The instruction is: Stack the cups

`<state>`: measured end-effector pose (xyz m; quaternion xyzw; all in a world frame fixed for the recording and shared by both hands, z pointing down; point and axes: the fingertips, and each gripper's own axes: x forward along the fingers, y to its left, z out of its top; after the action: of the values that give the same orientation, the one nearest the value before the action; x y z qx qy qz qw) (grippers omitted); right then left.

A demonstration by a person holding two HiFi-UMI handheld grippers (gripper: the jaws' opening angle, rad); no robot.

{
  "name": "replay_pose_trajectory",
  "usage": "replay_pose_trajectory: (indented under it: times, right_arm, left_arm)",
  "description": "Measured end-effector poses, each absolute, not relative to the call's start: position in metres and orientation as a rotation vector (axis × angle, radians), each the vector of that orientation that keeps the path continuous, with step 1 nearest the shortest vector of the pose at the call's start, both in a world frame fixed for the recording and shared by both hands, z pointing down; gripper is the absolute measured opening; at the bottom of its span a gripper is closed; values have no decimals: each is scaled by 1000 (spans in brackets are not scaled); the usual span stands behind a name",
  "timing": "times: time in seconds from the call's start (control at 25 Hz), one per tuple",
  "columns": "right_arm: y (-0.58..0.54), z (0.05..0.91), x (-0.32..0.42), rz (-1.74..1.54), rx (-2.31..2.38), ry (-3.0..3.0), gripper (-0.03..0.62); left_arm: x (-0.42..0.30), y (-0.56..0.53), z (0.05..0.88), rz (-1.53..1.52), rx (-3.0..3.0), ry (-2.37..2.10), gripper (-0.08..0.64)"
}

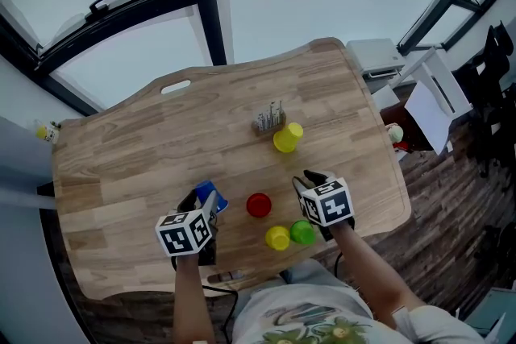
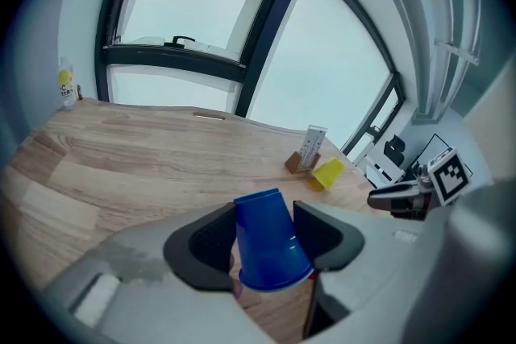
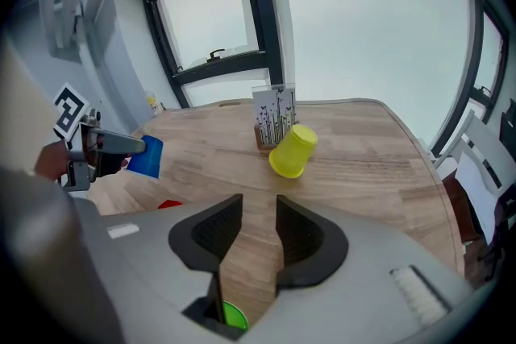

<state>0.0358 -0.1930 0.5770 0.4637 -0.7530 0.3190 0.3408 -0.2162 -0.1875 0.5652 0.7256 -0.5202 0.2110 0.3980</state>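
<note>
The blue cup [image 2: 270, 242] is a plain, smooth plastic tumbler, narrow at its base and flaring to a wide mouth. It is tipped so that the base points away from the gripper's camera and the mouth faces back toward it. The left gripper [image 2: 264, 213] pinches it: both black ribbed pads press on the cup's sides about halfway along its wall, and the mouth sticks out behind the pads.

In the head view the blue cup sits just left of the red cup [image 1: 259, 205], which stands mouth-down on the wooden table [image 1: 145, 149]. Whether the two cups touch cannot be told.

Below and to the right of the red cup stand a small yellow cup [image 1: 277, 238] and a green cup [image 1: 302, 232], side by side and both mouth-down. The green one is partly under the marker cube of the right gripper [image 3: 258, 209].

That gripper's jaws stand a narrow gap apart with only bare wood between them. Its tips lie just right of the red cup.

Well beyond the red cup, a larger yellow cup [image 3: 292, 151] lies tilted against a small card stand [image 3: 272, 118].
</note>
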Motion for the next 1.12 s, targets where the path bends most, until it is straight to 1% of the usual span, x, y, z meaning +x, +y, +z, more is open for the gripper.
replay_pose_trajectory:
  times: [0.08,0.36,0.64,1.12]
  right_arm:
    - [-200,573,34,804,1202,-1972,170]
    - [-232,561,33,710,1212,-1984,247]
    - [-268,556,27,653,1222,-1988,270]
    - [-306,605,24,641,1161,-1859,281]
  left_arm:
    - [-216,-188,563,530,1846,-1323,235]
    - [-217,-195,558,513,1883,-1321,233]
    - [-219,-208,550,474,1934,-1329,232]
    - [-232,-215,549,460,1947,-1325,229]
